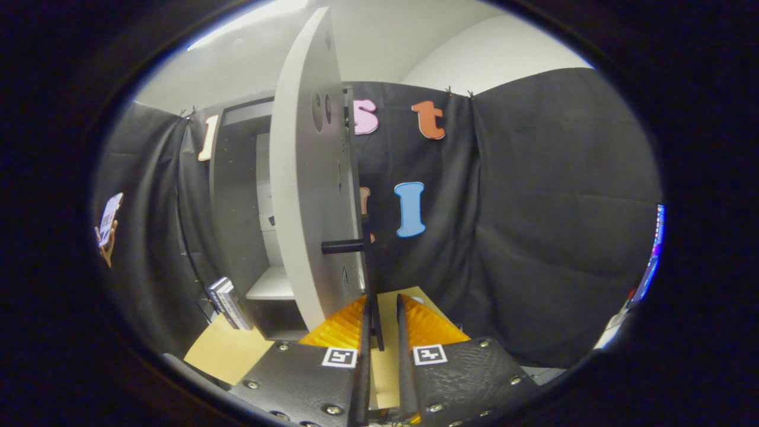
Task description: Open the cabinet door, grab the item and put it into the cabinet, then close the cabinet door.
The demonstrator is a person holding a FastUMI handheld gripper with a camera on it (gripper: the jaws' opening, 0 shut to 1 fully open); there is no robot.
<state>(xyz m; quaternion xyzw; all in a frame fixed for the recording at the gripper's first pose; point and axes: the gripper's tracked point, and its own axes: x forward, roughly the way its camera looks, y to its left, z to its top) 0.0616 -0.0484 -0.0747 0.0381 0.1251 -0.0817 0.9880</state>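
Observation:
The grey cabinet (234, 201) stands against the booth wall with its door (302, 196) swung wide open, so I see the door nearly edge-on. The door's thin dark bar handle (377, 323) hangs between my fingertips, close against the left finger (341, 329), with a slim gap to the right finger (427, 326). My gripper (384, 299) is narrowly open around the handle. The item, a small stack of books (228, 303), leans beside the cabinet's foot on the tan tabletop (222, 353), left of my fingers. A pale shelf (271, 284) shows inside the cabinet.
Black cloth walls close in the booth behind and to the right. A lit screen (651, 261) glows at the far right. The open door stands between my fingers and the cabinet's inside.

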